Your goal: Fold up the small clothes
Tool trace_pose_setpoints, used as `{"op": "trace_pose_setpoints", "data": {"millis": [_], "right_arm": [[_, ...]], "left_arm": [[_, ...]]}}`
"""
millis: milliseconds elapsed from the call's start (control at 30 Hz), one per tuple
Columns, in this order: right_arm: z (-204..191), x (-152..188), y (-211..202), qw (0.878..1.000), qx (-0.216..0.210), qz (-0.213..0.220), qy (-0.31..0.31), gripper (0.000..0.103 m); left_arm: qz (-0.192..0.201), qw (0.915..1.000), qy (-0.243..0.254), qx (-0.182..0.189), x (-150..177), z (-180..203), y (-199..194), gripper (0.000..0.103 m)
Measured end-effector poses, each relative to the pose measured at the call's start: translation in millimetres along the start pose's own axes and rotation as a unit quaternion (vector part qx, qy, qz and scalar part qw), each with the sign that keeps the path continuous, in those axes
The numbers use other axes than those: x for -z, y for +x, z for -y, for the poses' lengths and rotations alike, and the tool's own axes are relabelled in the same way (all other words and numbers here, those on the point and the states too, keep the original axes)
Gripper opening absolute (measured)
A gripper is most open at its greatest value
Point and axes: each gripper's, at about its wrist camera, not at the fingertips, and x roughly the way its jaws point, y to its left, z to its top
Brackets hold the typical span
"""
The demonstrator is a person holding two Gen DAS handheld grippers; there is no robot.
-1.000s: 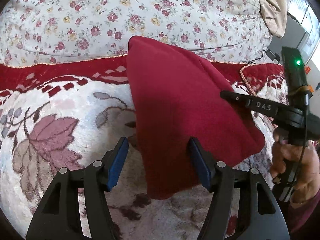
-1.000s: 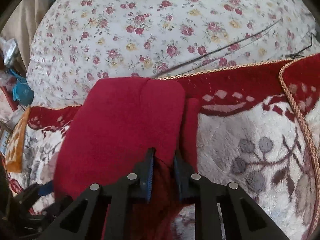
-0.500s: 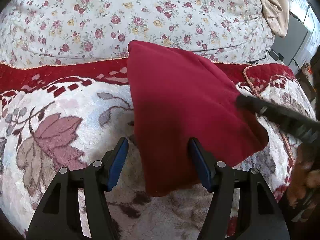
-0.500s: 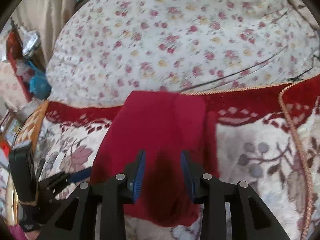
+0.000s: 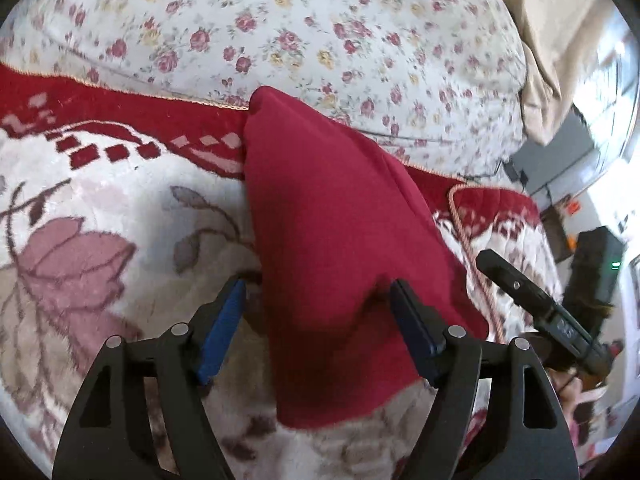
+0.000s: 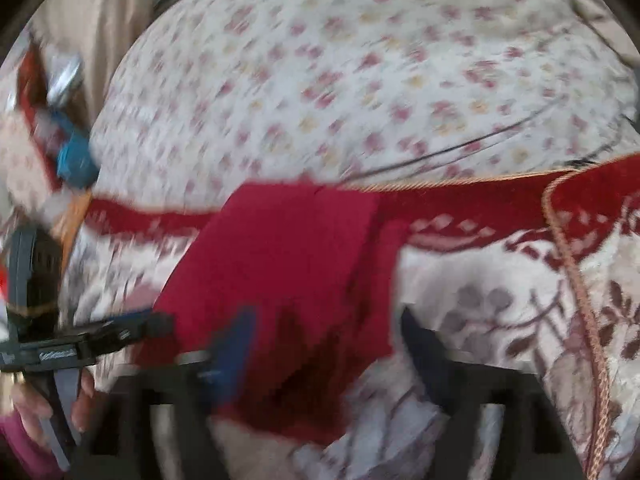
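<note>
A dark red folded garment [image 5: 332,232] lies flat on the fleece blanket; it also shows in the blurred right wrist view [image 6: 288,276]. My left gripper [image 5: 316,320] is open, its blue pads either side of the garment's near end, holding nothing. My right gripper [image 6: 328,344] is open and empty, just above the garment's near edge. The right gripper also shows in the left wrist view [image 5: 532,304], to the right of the garment. The left gripper shows at the left edge of the right wrist view [image 6: 92,340].
A red and white patterned fleece blanket [image 5: 100,216] with a gold cord edge [image 6: 576,280] covers the surface. A floral quilt [image 5: 280,28] is heaped behind it. A beige cloth [image 5: 560,40] hangs at far right. Clutter sits at the left [image 6: 68,148].
My right gripper opened, let go of the red garment and pulled back and away. The garment now lies folded flat. My left gripper stayed open and shifted slightly.
</note>
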Motion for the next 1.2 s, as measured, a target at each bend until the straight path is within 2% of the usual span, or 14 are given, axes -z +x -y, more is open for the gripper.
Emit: {"op": "trace_pose_setpoints", "data": {"millis": [67,233,367,400,433,467,533,600,733,900,967,1000,1033,1200], "right_arm": [[21,-10,12,0.999,-0.03,-0.002,0.034,0.087],[49,-16,70,0.986,-0.111,-0.069,0.106,0.087],[42,-12,98,0.978,-0.153,-0.088,0.108,0.087],[38,-11,100,0.979,-0.153,-0.087,0.1,0.079],[35,-12,100,0.979,-0.157,-0.087,0.094,0.068],[32,-14,99,0.98,-0.154,-0.088,0.092,0.065],[28,-18,89,0.98,-0.153,-0.083,0.092,0.05],[25,-21,76,0.978,-0.166,-0.077,0.097,0.045],[-3,-19,44,0.971,-0.204,-0.079,0.096,0.044],[-38,15,15,0.956,-0.251,-0.104,0.111,0.046],[-51,36,19,0.964,-0.215,-0.132,0.085,0.054],[-55,45,21,0.97,-0.186,-0.143,0.068,0.054],[-57,52,19,0.975,-0.157,-0.147,0.052,0.056],[-67,51,-40,0.988,-0.135,-0.067,0.017,0.058]], "left_arm": [[-0.012,0.9999,-0.005,0.003,-7,-5,12,0.077],[-0.044,0.9984,-0.007,0.034,-22,-6,43,0.079],[-0.053,0.9973,-0.018,0.048,-26,-6,56,0.081],[-0.053,0.9973,-0.017,0.047,-25,-6,55,0.078],[-0.054,0.9974,-0.015,0.046,-25,-4,52,0.074],[-0.053,0.9975,-0.012,0.044,-25,-3,48,0.067],[-0.053,0.9978,-0.002,0.04,-23,1,34,0.06],[-0.054,0.9977,0.007,0.041,-19,5,16,0.058],[-0.045,0.9982,0.022,0.033,-1,7,-44,0.058],[-0.068,0.9975,0.008,-0.015,45,-10,-78,0.058],[-0.083,0.9942,0.018,-0.065,70,-20,-71,0.06],[-0.081,0.9933,0.02,-0.08,79,-24,-70,0.068],[-0.05,0.9953,0.02,-0.081,88,-25,-77,0.07],[0.001,0.9915,0.04,-0.123,99,-9,-99,0.07]]}}
